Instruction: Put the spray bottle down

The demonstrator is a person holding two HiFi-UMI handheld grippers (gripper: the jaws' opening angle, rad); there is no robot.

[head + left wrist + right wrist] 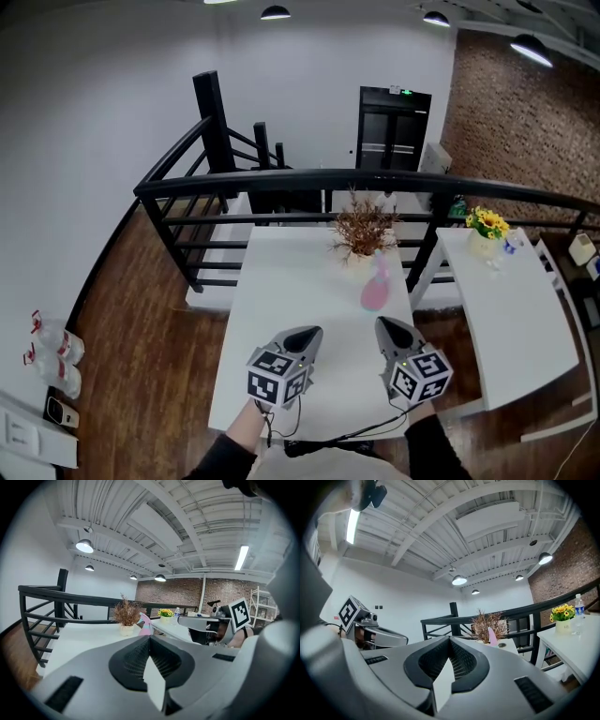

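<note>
A pink spray bottle (376,286) stands upright on the white bench (281,309), ahead of both grippers and clear of their tips, nearer the right one than the left. The left gripper (150,638) is clenched, its jaws pressed together with nothing between them. The right gripper (450,639) is likewise clenched and empty. The two hover side by side above the near end of the bench, a gap between them. Just beyond the bottle, farther from the grippers, sits a potted dried plant (363,230). Off to the right of the right gripper, a second white bench (525,328) carries a pot of yellow flowers (487,223). A black railing (281,178) runs behind both benches.
</note>
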